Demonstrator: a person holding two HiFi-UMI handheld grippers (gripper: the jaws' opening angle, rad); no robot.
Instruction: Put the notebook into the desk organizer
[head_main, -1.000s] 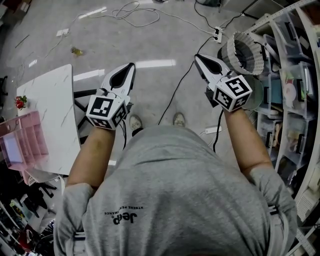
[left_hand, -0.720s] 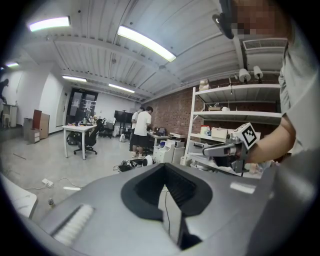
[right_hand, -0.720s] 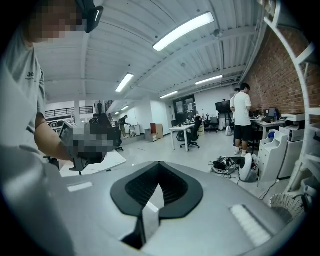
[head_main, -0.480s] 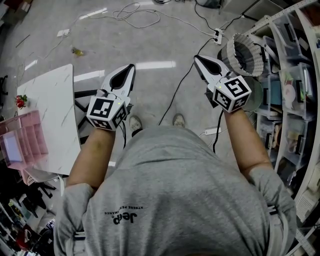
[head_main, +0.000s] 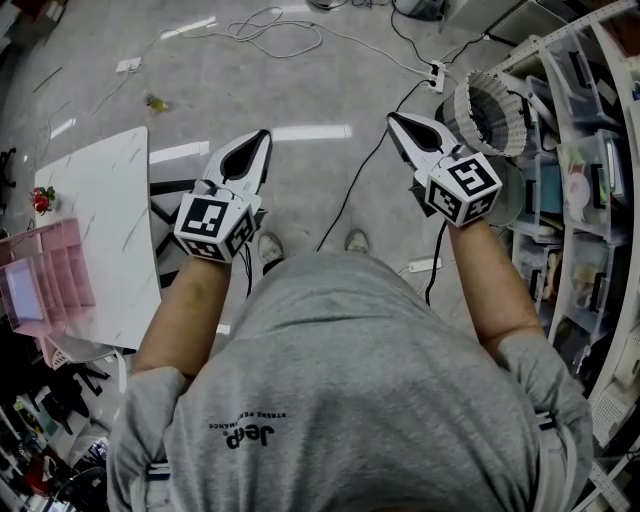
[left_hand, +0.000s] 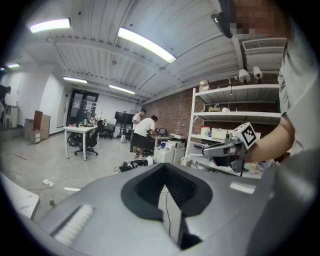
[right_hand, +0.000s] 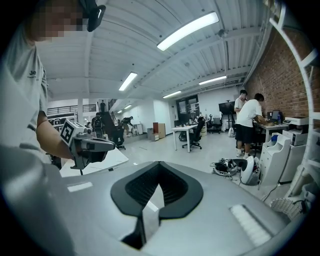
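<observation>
The pink desk organizer (head_main: 52, 270) stands on the white table (head_main: 105, 215) at the far left of the head view. A pale flat thing (head_main: 20, 297) sits in it; whether that is the notebook I cannot tell. My left gripper (head_main: 264, 132) and my right gripper (head_main: 391, 116) are held up in front of the person's chest, far from the table. Each has its jaws together at the tips with nothing between them. The left gripper view shows its own jaws (left_hand: 162, 167) and the right gripper (left_hand: 202, 148) beside it. The right gripper view shows its own jaws (right_hand: 159, 165) and the left gripper (right_hand: 112, 145).
White shelving with boxes (head_main: 590, 160) runs along the right, with a ribbed white basket (head_main: 490, 105) at its end. Cables (head_main: 270, 30) and a power strip (head_main: 435, 70) lie on the floor ahead. People stand at desks (right_hand: 247, 120) across the room.
</observation>
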